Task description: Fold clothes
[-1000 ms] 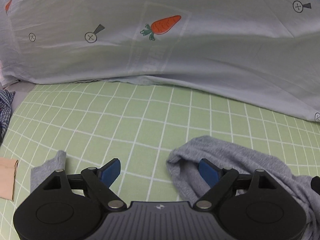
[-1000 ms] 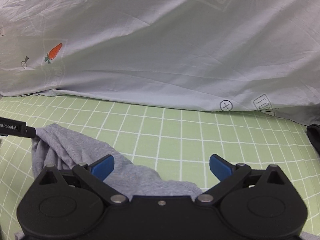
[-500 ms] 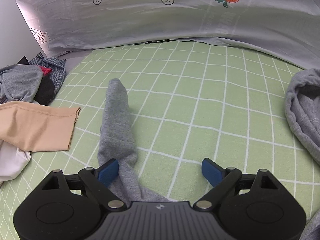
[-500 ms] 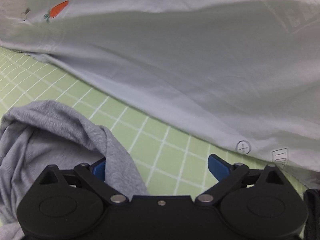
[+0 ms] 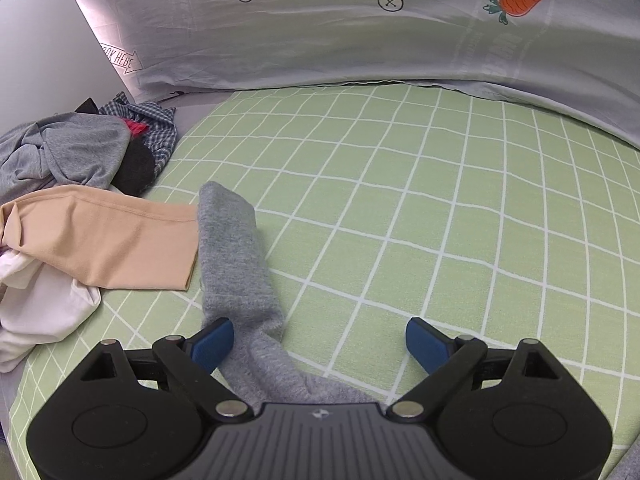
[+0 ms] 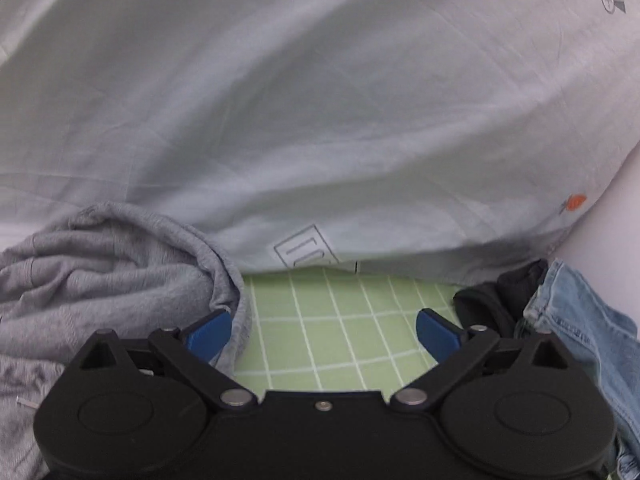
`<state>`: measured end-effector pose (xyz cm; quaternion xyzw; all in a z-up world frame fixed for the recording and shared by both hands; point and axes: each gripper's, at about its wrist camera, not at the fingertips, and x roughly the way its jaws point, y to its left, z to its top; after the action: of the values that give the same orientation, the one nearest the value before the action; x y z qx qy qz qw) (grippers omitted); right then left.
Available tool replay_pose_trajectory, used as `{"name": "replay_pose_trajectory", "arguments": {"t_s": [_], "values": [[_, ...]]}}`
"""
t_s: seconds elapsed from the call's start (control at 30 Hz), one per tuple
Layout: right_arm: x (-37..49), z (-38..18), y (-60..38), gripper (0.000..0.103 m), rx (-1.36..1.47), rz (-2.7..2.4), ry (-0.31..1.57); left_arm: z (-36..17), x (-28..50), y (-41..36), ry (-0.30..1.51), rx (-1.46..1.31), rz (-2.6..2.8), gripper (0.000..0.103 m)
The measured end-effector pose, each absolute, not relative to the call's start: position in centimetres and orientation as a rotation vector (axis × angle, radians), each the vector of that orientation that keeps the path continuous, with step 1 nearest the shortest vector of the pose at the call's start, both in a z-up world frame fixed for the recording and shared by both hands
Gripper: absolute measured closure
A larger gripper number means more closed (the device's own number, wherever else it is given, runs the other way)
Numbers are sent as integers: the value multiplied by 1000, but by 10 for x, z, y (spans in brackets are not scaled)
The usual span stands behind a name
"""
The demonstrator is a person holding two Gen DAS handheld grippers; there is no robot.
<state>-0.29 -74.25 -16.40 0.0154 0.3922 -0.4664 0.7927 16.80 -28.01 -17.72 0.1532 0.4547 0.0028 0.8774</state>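
So the grey knit garment (image 5: 240, 264) is spread out on the bed: from my left camera one long sleeve of it runs straight away across the green sheet with the white grid (image 5: 440, 208), and its near end passes under the left hand-held gripper (image 5: 319, 340). The sleeve lies right by the left blue pad, possibly touching it. That gripper's jaws are spread wide and aren't pinching anything.

On my right camera the rest of that grey garment (image 6: 100, 280) is bunched in a wrinkly heap on the left, up against the pale blue-grey duvet with little carrot and arrow prints (image 6: 320, 100). The right hand-held gripper (image 6: 324, 330) is also spread wide, nothing between the pads, though the heap's edge touches or nearly touches its left pad.

Further out: just beside the sleeve on the left is a flat beige piece of clothing (image 5: 108, 240) with something white (image 5: 40, 308) under it, and behind that a pile of grey, checked and black clothes (image 5: 80, 152). On the right side there's a black garment (image 6: 500, 300) and light blue jeans (image 6: 584, 332) at the bed's edge.
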Motion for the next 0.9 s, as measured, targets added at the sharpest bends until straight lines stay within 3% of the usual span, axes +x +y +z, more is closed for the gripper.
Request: {"name": "replay_pose_trajectory", "arguments": {"t_s": [0.37,0.43,0.47,0.5,0.53,0.57,0.73,0.9], "values": [[-85,-192,-645,2,197,-1001,885,-180,163,-232,1043,175,143,10],[-92,-192,-631,2,194,-989,901,-182,164,-227,1046,92,128,20],[-94,-191,-626,2,188,-983,903,-181,165,-225,1050,54,108,38],[-95,-190,-623,2,180,-977,905,-179,165,-224,1055,19,87,50],[-95,-190,-621,2,175,-975,905,-177,166,-223,1059,-16,65,77],[-96,-189,-619,2,172,-975,904,-174,166,-226,1057,-15,76,92],[-99,-186,-613,2,152,-973,902,-146,168,-225,960,-22,95,93],[-103,-182,-607,2,133,-972,899,-95,183,-218,705,-106,74,92]]}}
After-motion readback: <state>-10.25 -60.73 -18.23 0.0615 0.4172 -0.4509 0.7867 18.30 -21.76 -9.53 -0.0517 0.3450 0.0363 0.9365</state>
